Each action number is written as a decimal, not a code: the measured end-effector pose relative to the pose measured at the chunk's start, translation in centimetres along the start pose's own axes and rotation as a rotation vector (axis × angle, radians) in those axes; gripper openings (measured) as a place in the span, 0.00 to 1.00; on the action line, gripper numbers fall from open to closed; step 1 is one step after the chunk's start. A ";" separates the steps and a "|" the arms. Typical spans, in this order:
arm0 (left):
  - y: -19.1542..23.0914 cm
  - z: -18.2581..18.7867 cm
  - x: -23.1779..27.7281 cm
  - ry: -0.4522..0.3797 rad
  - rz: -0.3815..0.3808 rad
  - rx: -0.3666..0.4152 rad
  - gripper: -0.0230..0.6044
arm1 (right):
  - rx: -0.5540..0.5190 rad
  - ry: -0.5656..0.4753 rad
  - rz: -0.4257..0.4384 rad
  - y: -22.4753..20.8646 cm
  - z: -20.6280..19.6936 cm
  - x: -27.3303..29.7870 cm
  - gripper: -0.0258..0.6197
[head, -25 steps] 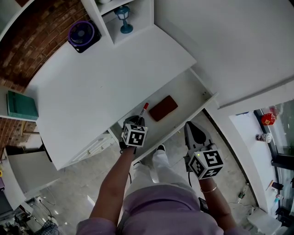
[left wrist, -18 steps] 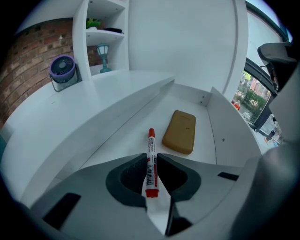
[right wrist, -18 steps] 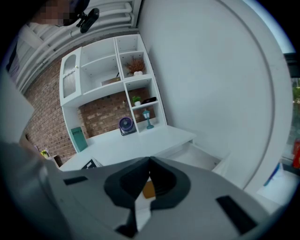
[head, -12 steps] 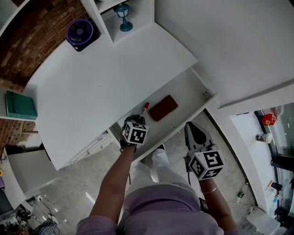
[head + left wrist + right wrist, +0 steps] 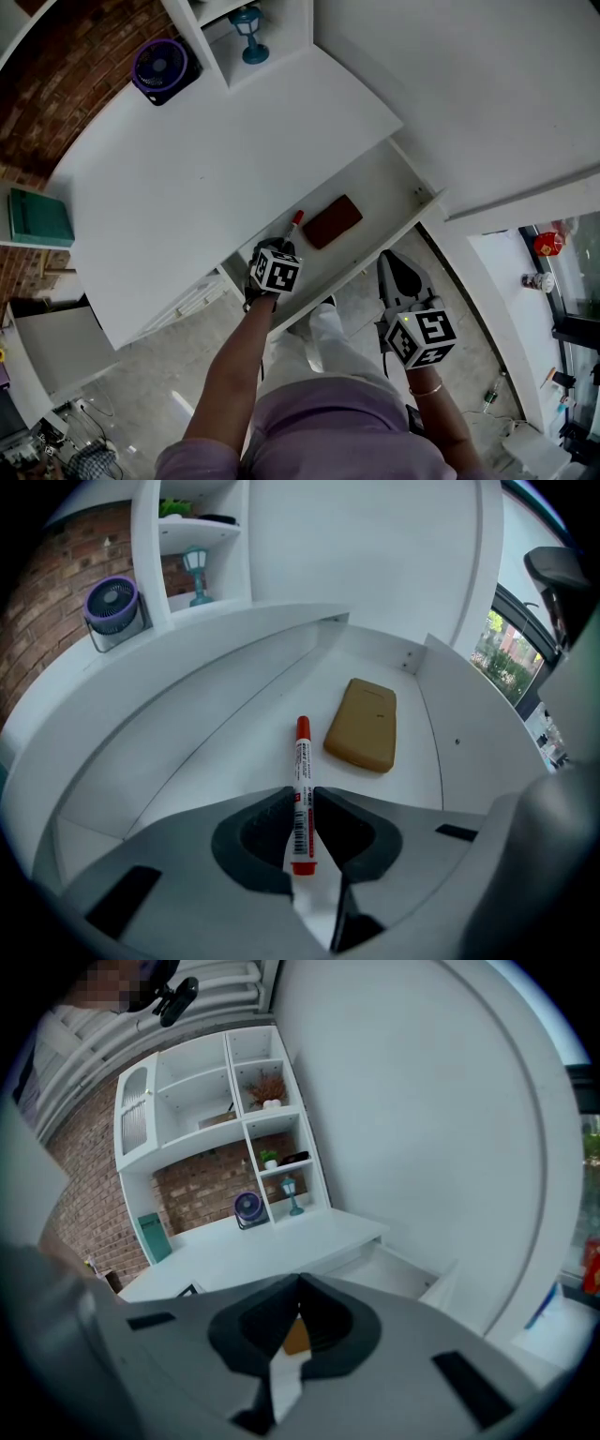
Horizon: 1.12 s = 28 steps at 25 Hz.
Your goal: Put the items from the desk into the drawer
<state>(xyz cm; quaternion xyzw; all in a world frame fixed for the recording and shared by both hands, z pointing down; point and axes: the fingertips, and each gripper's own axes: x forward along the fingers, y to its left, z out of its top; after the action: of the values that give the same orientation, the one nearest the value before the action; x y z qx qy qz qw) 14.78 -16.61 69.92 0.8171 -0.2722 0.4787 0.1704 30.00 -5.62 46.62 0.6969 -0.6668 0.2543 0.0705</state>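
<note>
White desk (image 5: 216, 159) up top, its drawer (image 5: 384, 183) standing open below with a brown pouch (image 5: 333, 221) lying flat inside. Left gripper (image 5: 279, 247) is over the drawer, jaws clamped on a red-capped marker (image 5: 294, 222) just beside the pouch. Right gripper (image 5: 388, 258) hangs off the drawer's front, jaws pressed together on nothing.

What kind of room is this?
Probably a study corner or home office: a white desk with an open drawer, a white shelf unit against a brick wall, and a small purple fan on the desk.
</note>
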 end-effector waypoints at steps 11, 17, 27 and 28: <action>0.0 -0.9 0.5 0.031 -0.004 0.005 0.15 | 0.003 0.008 -0.003 0.0 -0.1 0.1 0.04; 0.1 -1.0 0.8 0.034 0.001 0.006 0.15 | 0.004 0.011 -0.005 -0.2 -0.2 0.2 0.04; 0.0 -0.6 0.3 0.019 -0.003 -0.019 0.20 | 0.007 0.012 0.005 -0.1 -0.3 0.0 0.04; 0.0 -0.4 0.1 0.013 -0.002 -0.020 0.20 | 0.008 0.012 0.007 -0.1 -0.3 0.0 0.04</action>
<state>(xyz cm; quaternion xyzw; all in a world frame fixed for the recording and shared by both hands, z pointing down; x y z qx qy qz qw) 14.52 -16.41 70.24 0.8126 -0.2751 0.4810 0.1806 30.03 -5.51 46.90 0.6935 -0.6677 0.2612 0.0710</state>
